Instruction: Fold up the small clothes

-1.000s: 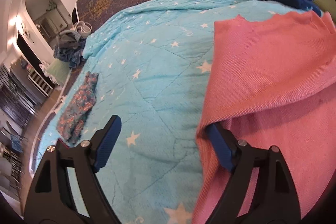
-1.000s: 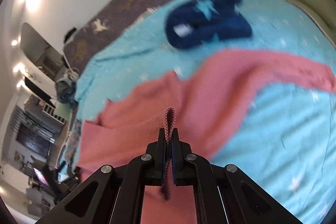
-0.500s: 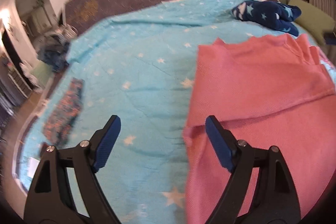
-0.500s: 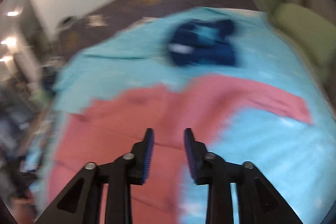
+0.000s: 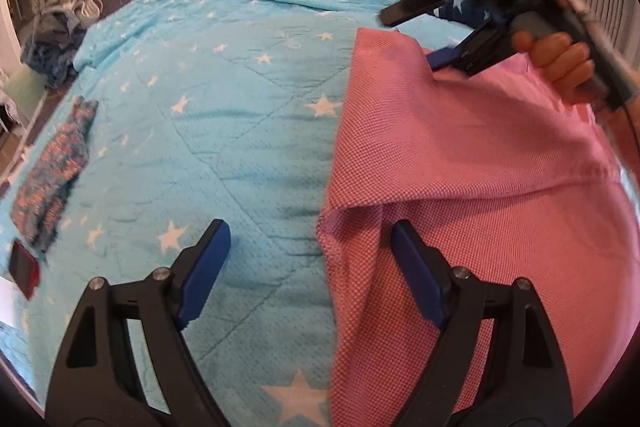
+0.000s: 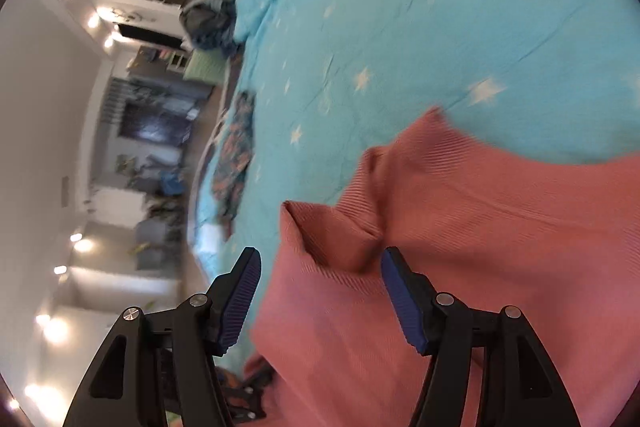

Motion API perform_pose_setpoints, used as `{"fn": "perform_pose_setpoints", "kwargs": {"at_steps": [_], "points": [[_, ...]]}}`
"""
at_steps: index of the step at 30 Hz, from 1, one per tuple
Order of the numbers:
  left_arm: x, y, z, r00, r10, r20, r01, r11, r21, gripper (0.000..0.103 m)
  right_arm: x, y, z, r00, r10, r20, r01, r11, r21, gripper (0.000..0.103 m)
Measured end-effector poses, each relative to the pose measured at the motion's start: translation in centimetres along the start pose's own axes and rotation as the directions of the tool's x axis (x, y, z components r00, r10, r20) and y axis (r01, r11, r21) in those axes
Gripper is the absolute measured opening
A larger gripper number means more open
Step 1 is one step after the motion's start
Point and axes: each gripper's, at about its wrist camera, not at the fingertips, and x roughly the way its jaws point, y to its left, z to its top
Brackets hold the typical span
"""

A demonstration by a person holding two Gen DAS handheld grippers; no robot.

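Lying on the turquoise star-printed quilt, the pink garment covers the right side of the bed, its left edge folded over into a small flap near the left gripper. That gripper hovers over the fold with its jaws released, wide apart, one blue pad above the quilt and the other above the pink cloth. At the far corner of the garment the right gripper also has its jaws released, straddling a bunched pink corner without pinching it; the person's hand grips its handle. A patterned folded cloth lies at the left edge of the quilt, and a dark blue starred garment sits far right, partly hidden behind the right gripper.
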Motion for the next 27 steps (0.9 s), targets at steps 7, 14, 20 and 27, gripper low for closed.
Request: {"fn": "perform_pose_setpoints", "kwargs": {"at_steps": [7, 14, 20, 27], "points": [[0.0, 1.8, -0.3, 0.997, -0.072, 0.019, 0.074, 0.991, -0.108, 0.083, 5.5, 3.0, 4.5, 0.989, 0.116, -0.089, -0.122, 0.991, -0.063, 0.075], [-0.6, 3.2, -0.6, 0.998, -0.055, 0.028, 0.059, 0.982, -0.180, 0.083, 8.3, 5.2, 7.6, 0.989, 0.147, -0.020, -0.148, 0.988, -0.047, 0.078], [-1.0, 3.0, -0.8, 0.996, -0.089, 0.026, 0.092, 0.985, -0.148, 0.080, 6.7, 7.8, 6.5, 0.997, -0.063, -0.039, 0.054, 0.978, -0.203, 0.078], [0.4, 1.9, 1.2, 0.990, -0.139, 0.003, 0.139, 0.989, -0.055, 0.034, 7.8, 8.1, 4.8, 0.969, -0.226, -0.099, 0.185, 0.930, -0.318, 0.076]]}}
